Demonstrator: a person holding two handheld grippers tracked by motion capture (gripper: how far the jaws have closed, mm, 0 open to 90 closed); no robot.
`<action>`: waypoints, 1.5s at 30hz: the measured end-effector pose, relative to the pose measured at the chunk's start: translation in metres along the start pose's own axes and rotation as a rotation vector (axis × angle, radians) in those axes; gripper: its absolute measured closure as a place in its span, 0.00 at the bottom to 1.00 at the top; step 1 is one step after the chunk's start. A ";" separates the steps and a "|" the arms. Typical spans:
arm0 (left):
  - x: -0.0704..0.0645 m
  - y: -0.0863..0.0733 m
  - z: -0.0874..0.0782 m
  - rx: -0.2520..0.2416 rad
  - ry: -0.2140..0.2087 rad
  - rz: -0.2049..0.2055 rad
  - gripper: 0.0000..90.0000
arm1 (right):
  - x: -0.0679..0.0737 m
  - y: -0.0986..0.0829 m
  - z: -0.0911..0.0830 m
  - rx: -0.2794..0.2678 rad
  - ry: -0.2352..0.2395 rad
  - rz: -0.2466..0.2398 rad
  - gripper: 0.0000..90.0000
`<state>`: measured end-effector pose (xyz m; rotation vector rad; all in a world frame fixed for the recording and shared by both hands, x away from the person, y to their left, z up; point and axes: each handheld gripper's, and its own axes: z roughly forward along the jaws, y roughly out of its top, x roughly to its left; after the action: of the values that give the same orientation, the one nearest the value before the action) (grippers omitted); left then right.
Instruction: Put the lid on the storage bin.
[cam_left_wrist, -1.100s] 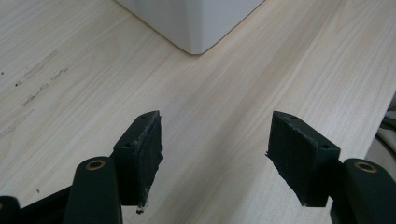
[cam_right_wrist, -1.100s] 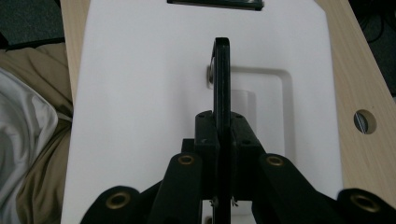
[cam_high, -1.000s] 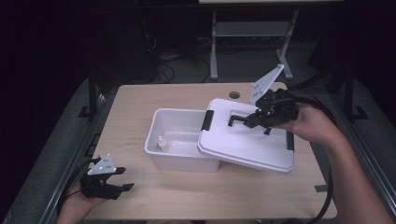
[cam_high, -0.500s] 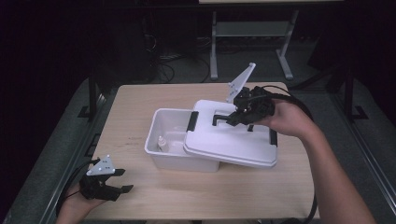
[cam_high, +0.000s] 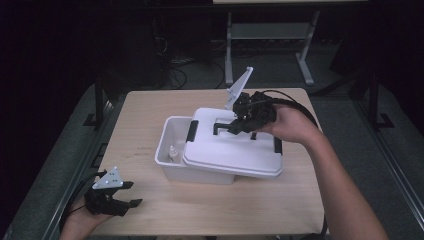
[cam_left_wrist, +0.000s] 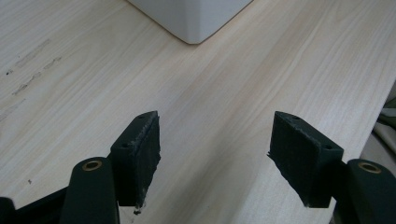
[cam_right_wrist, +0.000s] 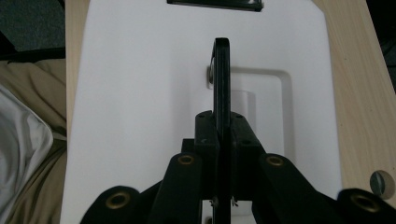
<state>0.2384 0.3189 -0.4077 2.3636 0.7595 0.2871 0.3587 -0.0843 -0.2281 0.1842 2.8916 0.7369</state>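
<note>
High view: the pale wooden desk (cam_high: 150, 125), rectangular with a fine straight grain, carries a white rectangular plastic box (cam_high: 172, 142) near its middle. The box has smooth walls and rounded corners, and its long axis runs left to right across the desk. Over it lies the white flat plastic lid (cam_high: 230, 150), smooth, with rounded corners and black clips at its short ends. The lid's long axis also runs left to right. It sits shifted to the right, so the box's left end stays uncovered, and there a small white bottle (cam_high: 172, 151) stands upright inside.

The right gripper (cam_high: 239, 126) is above the lid's middle, its jaws closed on the thin black handle (cam_right_wrist: 221, 84) that stands on edge out of a shallow rectangular recess in the lid. In the right gripper view the handle points straight away between the jaws.

The left gripper (cam_high: 131, 194) is near the desk's front left corner, well apart from the box. Its jaws are spread wide with nothing between them, their black pads rough and frayed.
</note>
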 end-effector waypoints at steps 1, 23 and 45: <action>0.000 0.000 0.000 0.002 -0.001 0.001 0.37 | 0.000 0.001 0.001 -0.002 0.005 0.005 0.93; 0.002 0.000 0.002 0.005 0.005 -0.009 0.31 | -0.014 0.037 0.044 0.010 0.029 -0.026 0.93; 0.002 0.000 0.002 0.006 0.007 -0.008 0.30 | -0.023 0.051 0.067 -0.017 0.057 -0.032 0.93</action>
<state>0.2406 0.3190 -0.4091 2.3660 0.7737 0.2899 0.3975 -0.0128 -0.2591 0.1164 2.9339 0.7726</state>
